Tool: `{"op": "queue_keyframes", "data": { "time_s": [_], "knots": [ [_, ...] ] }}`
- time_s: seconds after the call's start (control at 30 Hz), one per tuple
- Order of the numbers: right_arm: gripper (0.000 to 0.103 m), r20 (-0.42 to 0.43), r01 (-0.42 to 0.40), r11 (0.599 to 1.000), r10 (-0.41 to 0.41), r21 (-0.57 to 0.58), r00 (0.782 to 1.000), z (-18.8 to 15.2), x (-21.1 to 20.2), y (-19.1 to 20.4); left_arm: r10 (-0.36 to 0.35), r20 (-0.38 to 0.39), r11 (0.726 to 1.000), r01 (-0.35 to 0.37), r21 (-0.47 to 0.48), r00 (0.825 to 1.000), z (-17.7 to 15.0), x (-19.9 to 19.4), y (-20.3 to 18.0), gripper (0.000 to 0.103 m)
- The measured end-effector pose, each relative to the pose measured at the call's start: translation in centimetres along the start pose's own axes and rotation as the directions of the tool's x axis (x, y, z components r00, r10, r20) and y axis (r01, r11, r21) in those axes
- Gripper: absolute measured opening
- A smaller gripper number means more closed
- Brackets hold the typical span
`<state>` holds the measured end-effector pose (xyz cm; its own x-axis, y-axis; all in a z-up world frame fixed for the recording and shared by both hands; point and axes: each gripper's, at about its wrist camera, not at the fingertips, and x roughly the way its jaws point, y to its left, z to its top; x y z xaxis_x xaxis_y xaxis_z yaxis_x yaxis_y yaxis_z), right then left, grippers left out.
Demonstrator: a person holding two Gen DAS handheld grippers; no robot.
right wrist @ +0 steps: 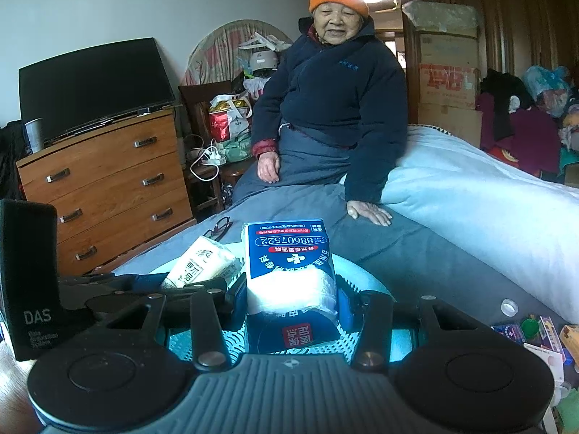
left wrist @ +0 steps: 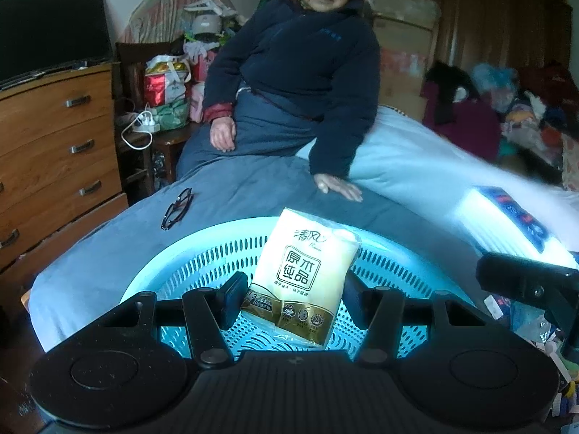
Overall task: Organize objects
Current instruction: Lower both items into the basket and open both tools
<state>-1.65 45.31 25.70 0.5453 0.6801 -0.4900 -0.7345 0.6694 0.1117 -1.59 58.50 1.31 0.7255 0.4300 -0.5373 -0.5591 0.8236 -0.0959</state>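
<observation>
Left gripper (left wrist: 293, 298) pinches cream tissue pack (left wrist: 302, 271) between its fingers, above light-blue perforated basket (left wrist: 217, 249). Glasses (left wrist: 177, 208) lie on bed ahead-left. Right gripper (right wrist: 291, 298) clamps blue-and-white tissue pack (right wrist: 289, 253), upright over same basket; cream pack just left of it. Seated person (right wrist: 325, 108) beyond both.

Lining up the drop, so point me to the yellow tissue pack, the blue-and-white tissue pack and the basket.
Yellow tissue pack (left wrist: 302, 271): left wrist view, printed front.
Blue-and-white tissue pack (right wrist: 289, 253): right wrist view, blue top panel.
Basket (left wrist: 202, 253): left wrist view, perforated far wall.
</observation>
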Motion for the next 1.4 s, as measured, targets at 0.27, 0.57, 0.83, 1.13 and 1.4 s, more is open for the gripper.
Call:
{"op": "queue_keyframes", "data": {
  "time_s": [0.27,0.57,0.83,1.13,1.4],
  "knots": [
    [0.049,-0.009,0.000,1.000,0.000,-0.005,1.000,-0.1,0.5,0.2,0.019,-0.014,1.000,-0.019,-0.003,1.000,0.1,0.3,0.3,0.057],
    [0.050,-0.052,0.028,0.999,-0.029,-0.019,0.998,-0.6,1.5,0.3,0.030,-0.024,1.000,-0.030,-0.006,0.999,0.0,0.4,0.3,0.057],
    [0.050,-0.058,0.031,0.999,-0.032,-0.026,0.998,-0.5,1.8,0.2,0.031,-0.023,1.000,-0.031,0.000,0.999,-0.2,0.5,0.3,0.057],
    [0.050,-0.064,0.025,0.999,-0.026,-0.023,0.998,-0.7,2.1,0.1,0.040,-0.025,0.999,-0.040,0.006,0.999,-0.2,0.7,0.3,0.057],
    [0.099,0.118,0.050,0.996,-0.042,-0.070,0.992,-1.6,-0.2,-0.3,0.057,0.006,0.998,-0.057,-0.030,0.998,-0.3,0.4,1.0,0.089]
  ]
}}
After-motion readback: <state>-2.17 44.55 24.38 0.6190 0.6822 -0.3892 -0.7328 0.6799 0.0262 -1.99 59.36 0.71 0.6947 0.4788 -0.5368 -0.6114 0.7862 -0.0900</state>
